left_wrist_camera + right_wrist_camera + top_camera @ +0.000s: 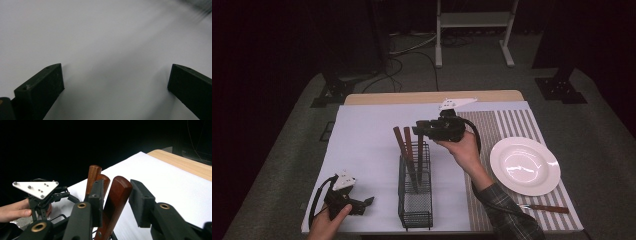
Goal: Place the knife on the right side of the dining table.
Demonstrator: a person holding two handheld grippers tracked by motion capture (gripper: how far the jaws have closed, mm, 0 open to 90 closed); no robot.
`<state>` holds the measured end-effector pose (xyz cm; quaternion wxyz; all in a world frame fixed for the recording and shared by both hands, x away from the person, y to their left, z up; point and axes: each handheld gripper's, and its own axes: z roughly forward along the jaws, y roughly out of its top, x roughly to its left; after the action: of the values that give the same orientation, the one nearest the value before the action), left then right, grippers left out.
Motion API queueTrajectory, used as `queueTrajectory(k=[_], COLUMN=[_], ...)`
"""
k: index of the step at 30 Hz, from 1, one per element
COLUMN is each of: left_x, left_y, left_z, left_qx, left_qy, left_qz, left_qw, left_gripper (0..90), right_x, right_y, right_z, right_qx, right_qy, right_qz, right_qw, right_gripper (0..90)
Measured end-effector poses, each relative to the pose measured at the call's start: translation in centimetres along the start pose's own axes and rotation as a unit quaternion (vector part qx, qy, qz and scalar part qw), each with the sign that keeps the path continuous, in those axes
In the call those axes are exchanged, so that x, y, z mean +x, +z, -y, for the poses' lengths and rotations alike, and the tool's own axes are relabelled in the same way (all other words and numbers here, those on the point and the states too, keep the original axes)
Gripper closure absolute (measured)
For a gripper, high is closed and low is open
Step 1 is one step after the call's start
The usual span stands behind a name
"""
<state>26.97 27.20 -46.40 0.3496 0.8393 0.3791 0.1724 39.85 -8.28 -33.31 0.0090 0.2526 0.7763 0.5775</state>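
Straddling a wooden handle, right tool spread, left tool spread over white sheet.

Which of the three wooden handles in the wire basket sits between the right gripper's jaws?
The nearest wooden handle, standing between the right gripper jaws; the other two handles stand behind the left jaw.

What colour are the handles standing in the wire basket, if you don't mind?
Reddish-brown wood; the handles show best in the right gripper view.

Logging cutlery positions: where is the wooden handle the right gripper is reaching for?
The handle stands between the right gripper's jaws, upright in the wire caddy at the table's middle, beside two other handles.
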Motion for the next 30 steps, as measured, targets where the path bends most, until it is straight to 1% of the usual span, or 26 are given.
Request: queueTrajectory(k=[5, 8, 16, 22, 26, 30], left_x=[0.0, 0.0, 0.0, 0.0, 0.0, 0.0], left_y=[0.0, 0.0, 0.0, 0.0, 0.0, 0.0], left_z=[0.0, 0.0, 0.0, 0.0, 0.0, 0.0], left_qx=[0.0, 0.0, 0.0, 0.0, 0.0, 0.0], left_qy=[0.0, 0.0, 0.0, 0.0, 0.0, 0.0], left_qz=[0.0, 0.0, 0.0, 0.0, 0.0, 0.0], left_qw=[1.0, 1.0, 1.0, 1.0, 1.0, 1.0], left_gripper=[0.0, 0.0, 0.0, 0.0, 0.0, 0.0], right_x=[0.1, 0.4, 1.8, 2.5, 2.6, 2.6], right_y=[-0.1, -0.2, -0.7, -1.0, -1.2, -1.4], right_z=[0.0, 0.0, -0.2, -0.2, -0.2, -0.2], right_qx=[-0.002, -0.002, 0.0, -0.002, -0.003, -0.01], right_qy=[0.005, 0.002, -0.014, -0.023, -0.014, -0.005], right_qz=[-0.005, -0.01, -0.025, -0.03, -0.04, -0.046], right_qw=[1.0, 0.9999, 0.9996, 0.9993, 0.9991, 0.9989], right_gripper=[67.0, 66.7, 70.4, 73.6, 75.7, 77.4])
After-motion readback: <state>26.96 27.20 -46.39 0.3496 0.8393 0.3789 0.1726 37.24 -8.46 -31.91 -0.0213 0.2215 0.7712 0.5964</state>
